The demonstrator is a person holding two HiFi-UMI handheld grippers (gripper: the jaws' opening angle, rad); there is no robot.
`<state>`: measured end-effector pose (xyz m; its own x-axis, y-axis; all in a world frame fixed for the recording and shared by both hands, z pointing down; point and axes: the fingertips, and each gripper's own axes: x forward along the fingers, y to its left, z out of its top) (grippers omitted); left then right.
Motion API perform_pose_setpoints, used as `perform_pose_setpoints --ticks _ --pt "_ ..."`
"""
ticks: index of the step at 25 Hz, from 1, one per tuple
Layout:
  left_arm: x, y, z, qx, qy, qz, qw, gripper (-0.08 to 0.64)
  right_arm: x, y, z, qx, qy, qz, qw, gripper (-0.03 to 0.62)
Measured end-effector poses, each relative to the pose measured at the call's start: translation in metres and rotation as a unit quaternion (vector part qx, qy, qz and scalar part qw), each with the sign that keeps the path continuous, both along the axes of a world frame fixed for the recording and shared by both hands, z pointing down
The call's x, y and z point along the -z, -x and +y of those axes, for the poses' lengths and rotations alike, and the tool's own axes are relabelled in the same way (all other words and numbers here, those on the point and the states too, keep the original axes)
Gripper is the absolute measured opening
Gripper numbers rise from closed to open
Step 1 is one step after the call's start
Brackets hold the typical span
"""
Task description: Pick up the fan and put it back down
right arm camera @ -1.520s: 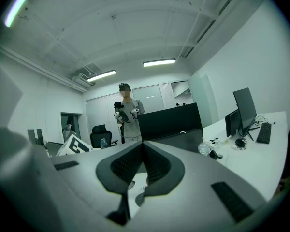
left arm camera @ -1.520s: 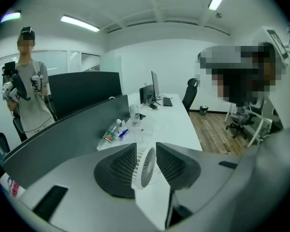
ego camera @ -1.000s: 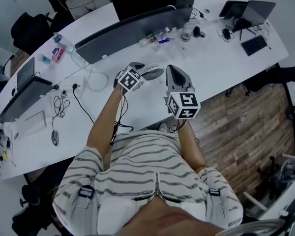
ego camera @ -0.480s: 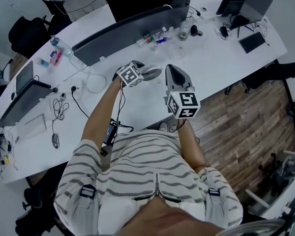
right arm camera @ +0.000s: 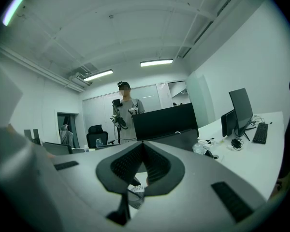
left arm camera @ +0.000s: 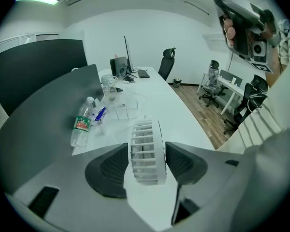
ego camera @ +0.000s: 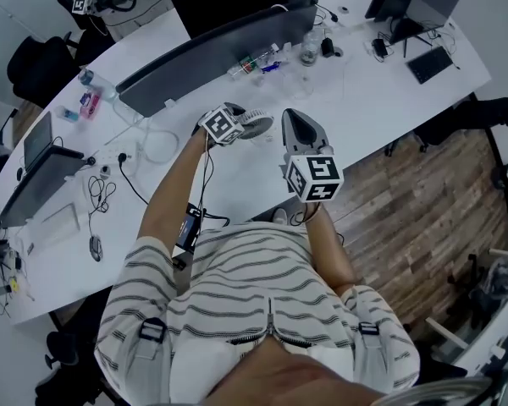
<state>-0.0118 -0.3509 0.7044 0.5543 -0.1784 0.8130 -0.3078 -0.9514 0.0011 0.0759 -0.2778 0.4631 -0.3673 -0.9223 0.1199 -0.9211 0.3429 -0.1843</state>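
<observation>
A small white fan (left arm camera: 147, 151) with a slatted grille stands edge-on on the white desk (ego camera: 364, 100), between the two dark pads of my left gripper (ego camera: 241, 122). That gripper's jaws are opening, and the pads sit close on either side of the fan without pressing it. From above, the fan (ego camera: 262, 125) shows just past the left gripper's marker cube. My right gripper (ego camera: 289, 121) hangs level beside it to the right, above the desk's near part. Its jaws are shut with nothing between them (right arm camera: 142, 151).
A dark curved partition (ego camera: 220, 53) runs along the desk behind the fan. A water bottle (left arm camera: 81, 124) and clear cups (left arm camera: 108, 88) lie beyond the fan. Cables (ego camera: 152, 146) trail at the left, laptops (ego camera: 423, 11) sit far right. A person (right arm camera: 125, 110) stands across the room.
My left gripper has sunk a little toward the desk with the fan between its jaws. The right gripper has stayed where it was.
</observation>
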Motion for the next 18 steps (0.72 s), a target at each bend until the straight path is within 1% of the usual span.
perform_pose_setpoints --ticks 3,6,11,14,18 --pt "-0.012 -0.003 -0.001 -0.004 0.013 -0.009 0.9999 0.249 0.002 -0.006 -0.002 -0.005 -0.002 -0.002 1.0 0.012" --pt "-0.02 -0.006 0.0 -0.001 0.029 -0.004 0.9996 0.25 0.002 -0.007 -0.001 -0.004 -0.006 -0.004 1.0 0.012" --pt "-0.02 -0.005 -0.001 -0.001 0.023 -0.004 0.9997 0.233 -0.004 -0.016 -0.005 -0.02 0.006 0.0 1.0 0.012" --pt "-0.019 -0.005 0.002 0.009 0.023 -0.006 0.9997 0.232 -0.006 -0.018 -0.005 -0.021 0.009 0.001 1.0 0.012" --pt "-0.011 -0.007 0.004 0.015 0.025 0.0 0.9996 0.23 -0.009 -0.016 -0.006 -0.02 0.014 0.002 1.0 0.012"
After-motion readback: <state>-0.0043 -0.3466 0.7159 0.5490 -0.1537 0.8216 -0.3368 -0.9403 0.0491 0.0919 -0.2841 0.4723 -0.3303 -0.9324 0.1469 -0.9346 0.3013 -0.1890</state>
